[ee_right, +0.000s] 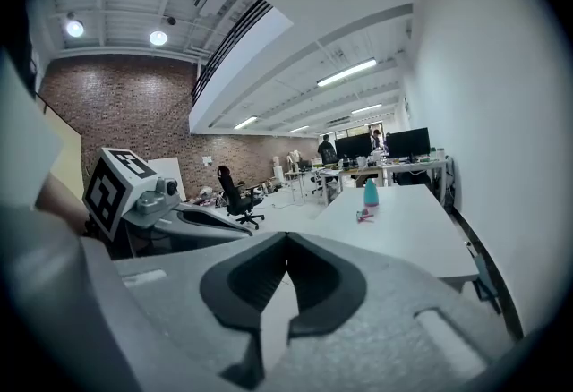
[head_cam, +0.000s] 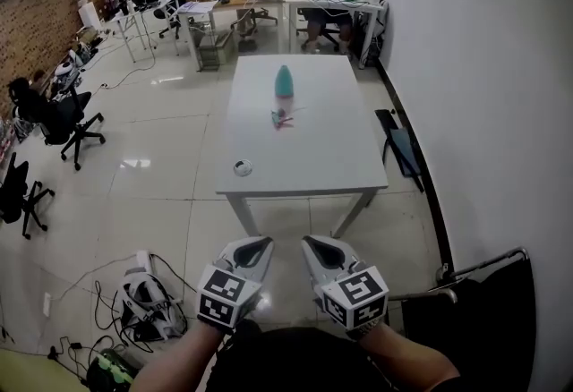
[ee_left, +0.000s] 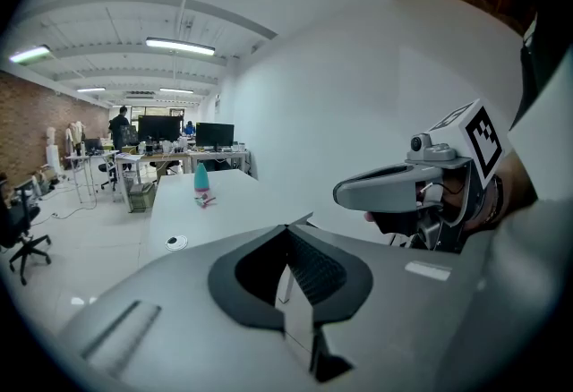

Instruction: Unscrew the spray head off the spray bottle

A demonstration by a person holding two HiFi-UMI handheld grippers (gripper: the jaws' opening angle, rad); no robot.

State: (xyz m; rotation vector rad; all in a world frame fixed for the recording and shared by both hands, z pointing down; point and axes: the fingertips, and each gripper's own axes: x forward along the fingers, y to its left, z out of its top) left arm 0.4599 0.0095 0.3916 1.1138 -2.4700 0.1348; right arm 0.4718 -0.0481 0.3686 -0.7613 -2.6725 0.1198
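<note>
Down near the person's body, at the bottom of the head view, the left hand-held gripper (head_cam: 260, 245) and the right hand-held gripper (head_cam: 313, 243) sit side by side. Both point forward, and both are clenched on nothing: each one's own view shows the dark pads meeting with no object between them. Ahead of them lies a stretch of bare floor, then the near edge of the white tabletop (head_cam: 331, 149), whose long side runs straight away from the person. The teal spray bottle (head_cam: 284, 81) stands upright on it, past the middle and toward the far end, well apart from both tools. A small pink and teal piece (head_cam: 282, 120) lies on its near side, too small to identify. A round disc (head_cam: 243, 168) rests closer, near the front left corner. The bottle falls almost on the line between the two tools, so neither hand looks clearly nearer. As I judge it, the coming move is a walk straight ahead along the tabletop's length. One hand-held gripper would then hold the upright body from the side while the other takes the top.
</note>
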